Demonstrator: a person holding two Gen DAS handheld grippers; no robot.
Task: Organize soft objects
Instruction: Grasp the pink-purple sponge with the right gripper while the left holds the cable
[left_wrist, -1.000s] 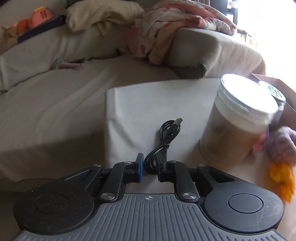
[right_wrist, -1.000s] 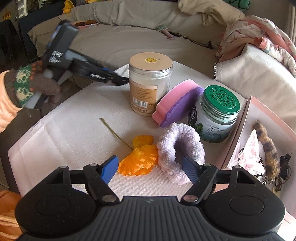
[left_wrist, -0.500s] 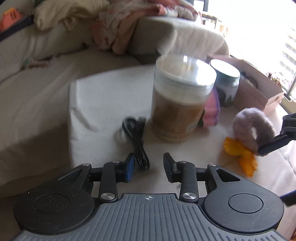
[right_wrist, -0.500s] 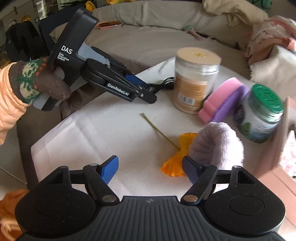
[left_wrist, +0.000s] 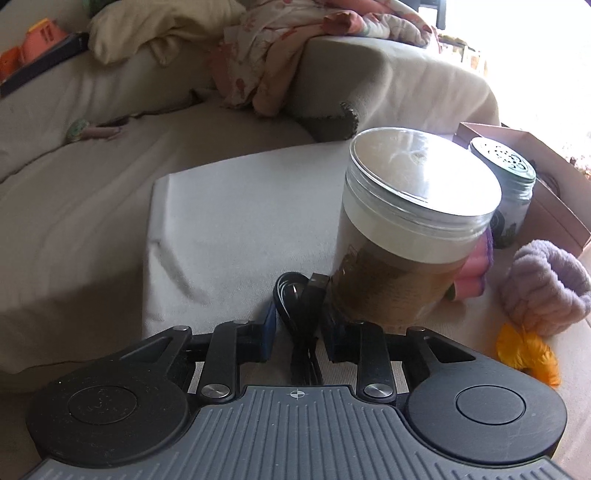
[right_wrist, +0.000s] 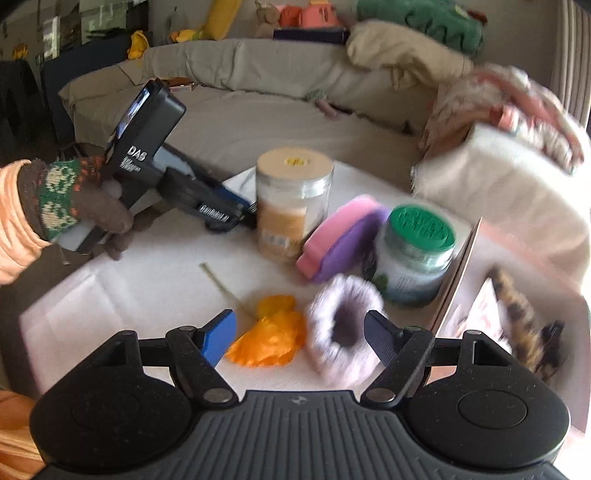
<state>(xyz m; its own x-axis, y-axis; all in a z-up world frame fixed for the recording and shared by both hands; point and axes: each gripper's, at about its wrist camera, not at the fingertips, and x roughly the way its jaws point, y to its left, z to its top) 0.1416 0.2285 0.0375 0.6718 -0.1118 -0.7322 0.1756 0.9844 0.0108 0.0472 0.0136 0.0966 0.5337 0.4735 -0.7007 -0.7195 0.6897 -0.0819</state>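
The step in hand looks like gathering the loose soft pieces from around the tall wood-lidded jar (right_wrist: 293, 206), the landmark here. The left gripper (left_wrist: 297, 326) straddles the coiled black USB cable (left_wrist: 299, 314) lying just in front of the jar's base; its jaws have just been closing from a wider gape and now stand partly open, the cable between them, though whether the pads already press on it I cannot tell. The right gripper (right_wrist: 299, 334) hovers with jaws wide apart and nothing clamped, the lilac fluffy scrunchie (right_wrist: 341, 325) lying partly between them, nearer the right-hand finger, and the orange fabric flower (right_wrist: 269, 334) just beside it, both in front of the jar and to its right. To my eye the next move calls for the left jaws to finish pinching the limp cable without nudging the jar, and for the right to centre on the scrunchie, clear of the flower, before carrying it to the pink open box (right_wrist: 458, 266) beyond the green-lidded jar (right_wrist: 417, 254). A pink and purple sponge (right_wrist: 340, 236) leans against the tall jar's right side. The counter (right_wrist: 129, 295) is draped in pale cloth; behind it runs a beige sofa (right_wrist: 258, 114) heaped with blankets and plush toys.
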